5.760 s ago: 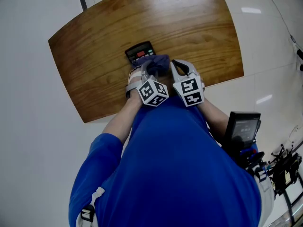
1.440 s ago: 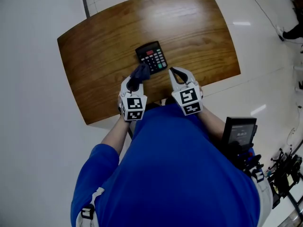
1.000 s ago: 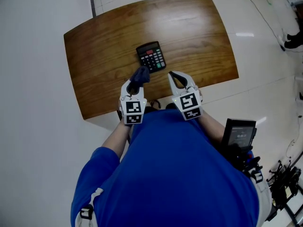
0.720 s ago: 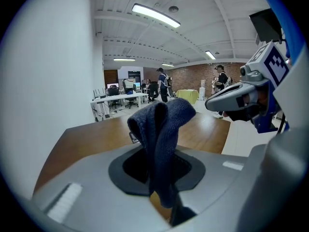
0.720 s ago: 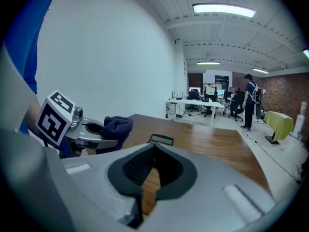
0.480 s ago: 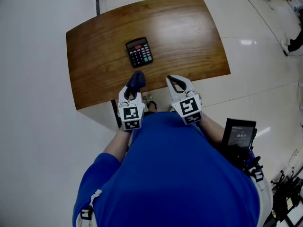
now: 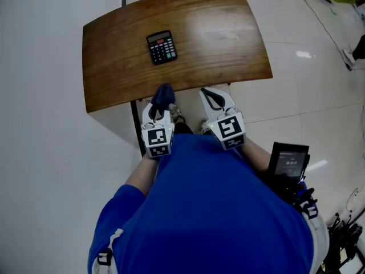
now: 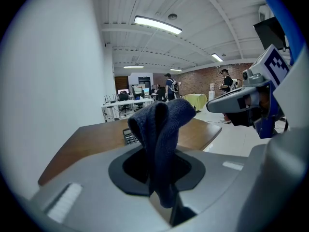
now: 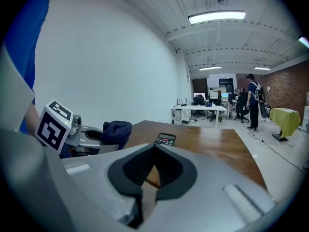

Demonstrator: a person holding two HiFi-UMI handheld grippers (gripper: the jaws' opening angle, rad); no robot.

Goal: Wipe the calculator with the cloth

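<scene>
A black calculator (image 7: 161, 47) lies flat on the wooden table (image 7: 222, 33), left of its middle. My left gripper (image 7: 161, 101) is shut on a dark blue cloth (image 7: 165, 94), which bunches up above the jaws. It hangs just off the table's near edge, well short of the calculator. The left gripper view has the cloth (image 8: 161, 127) pinched upright, with the calculator (image 8: 129, 136) partly hidden behind it. My right gripper (image 7: 209, 95) is shut with nothing in it, beside the left and also off the table. From the right gripper (image 9: 154, 153) I see the calculator (image 9: 165, 139) ahead.
A dark table leg (image 7: 136, 127) drops below the near edge. A black device with a screen (image 7: 291, 163) hangs at the person's right side. White floor surrounds the table. Far off, people (image 9: 253, 100) and desks (image 9: 200, 111) stand in the room.
The person has backed away from the table. Both grippers drew back past its near edge, the cloth still in the left. The calculator, partly covered by the cloth earlier, now lies bare.
</scene>
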